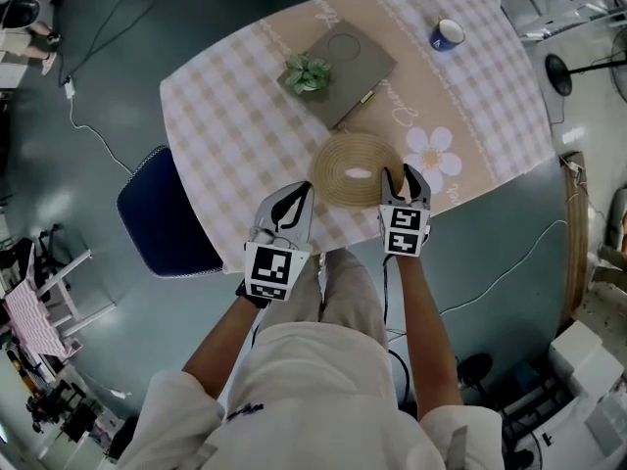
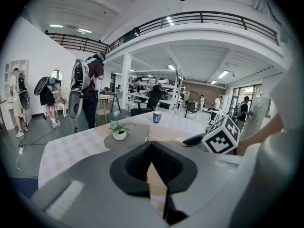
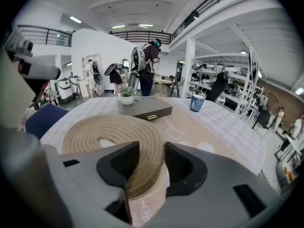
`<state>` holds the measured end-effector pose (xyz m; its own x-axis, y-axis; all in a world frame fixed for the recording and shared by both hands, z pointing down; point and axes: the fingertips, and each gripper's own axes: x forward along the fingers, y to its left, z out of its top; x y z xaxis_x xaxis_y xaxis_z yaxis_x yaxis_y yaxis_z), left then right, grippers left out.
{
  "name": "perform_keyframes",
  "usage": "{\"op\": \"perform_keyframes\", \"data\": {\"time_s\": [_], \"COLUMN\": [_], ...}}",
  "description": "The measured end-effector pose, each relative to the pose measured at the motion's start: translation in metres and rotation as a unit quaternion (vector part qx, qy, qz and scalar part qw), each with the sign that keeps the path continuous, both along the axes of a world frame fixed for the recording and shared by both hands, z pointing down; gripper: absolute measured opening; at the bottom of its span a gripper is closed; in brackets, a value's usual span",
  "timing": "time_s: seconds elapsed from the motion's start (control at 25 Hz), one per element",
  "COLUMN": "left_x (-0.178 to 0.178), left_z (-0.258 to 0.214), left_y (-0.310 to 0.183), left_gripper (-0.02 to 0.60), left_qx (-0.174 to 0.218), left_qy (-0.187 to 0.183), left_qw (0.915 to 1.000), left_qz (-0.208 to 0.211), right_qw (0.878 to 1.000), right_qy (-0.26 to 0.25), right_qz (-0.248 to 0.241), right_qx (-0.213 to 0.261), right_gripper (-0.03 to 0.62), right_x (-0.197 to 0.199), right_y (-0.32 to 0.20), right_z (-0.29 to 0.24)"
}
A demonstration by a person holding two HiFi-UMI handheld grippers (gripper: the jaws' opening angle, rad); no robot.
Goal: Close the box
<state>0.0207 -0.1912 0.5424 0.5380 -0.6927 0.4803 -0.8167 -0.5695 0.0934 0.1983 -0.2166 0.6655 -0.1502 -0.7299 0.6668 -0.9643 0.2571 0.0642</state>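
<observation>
The flat grey-brown box (image 1: 338,71) lies at the table's far middle with its lid down and a brass latch (image 3: 151,117) on its near side. A small potted plant (image 1: 307,71) stands on its lid. A coiled rope ring (image 1: 355,169) lies on the near part of the table. My right gripper (image 1: 407,176) is at the ring's right edge, open, and in the right gripper view the ring's rim (image 3: 142,151) runs between its jaws. My left gripper (image 1: 299,196) hovers at the table's near edge, left of the ring, shut and holding nothing.
A blue cup (image 1: 448,34) stands at the far right of the checked tablecloth (image 1: 225,116). A dark blue chair (image 1: 167,218) is tucked at the table's left side. Cables run over the floor (image 1: 88,125). Several people stand beyond the table in the gripper views.
</observation>
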Motion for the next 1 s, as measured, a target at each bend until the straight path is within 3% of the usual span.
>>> {"op": "perform_keyframes", "data": {"time_s": [0.12, 0.36, 0.68, 1.0], "left_x": [-0.003, -0.014, -0.01, -0.008], "left_z": [-0.01, -0.026, -0.075, -0.142], "left_y": [0.002, -0.001, -0.035, -0.065], "left_gripper": [0.002, 0.002, 0.002, 0.002], "left_qx": [0.004, 0.005, 0.066, 0.143], "left_qy": [-0.007, -0.013, -0.006, -0.007], "left_qw": [1.0, 0.9998, 0.9977, 0.9896], "left_qz": [0.003, -0.012, -0.015, -0.016], "right_qw": [0.999, 0.999, 0.992, 0.977], "right_qy": [-0.042, -0.039, -0.066, -0.065], "right_qz": [0.018, 0.012, 0.035, 0.028], "right_qx": [-0.01, 0.018, 0.101, 0.2], "right_gripper": [0.195, 0.221, 0.216, 0.198], "right_x": [0.0, 0.001, 0.011, 0.021], "right_y": [0.002, 0.011, -0.002, -0.022], "right_z": [-0.013, -0.058, -0.148, -0.25]}}
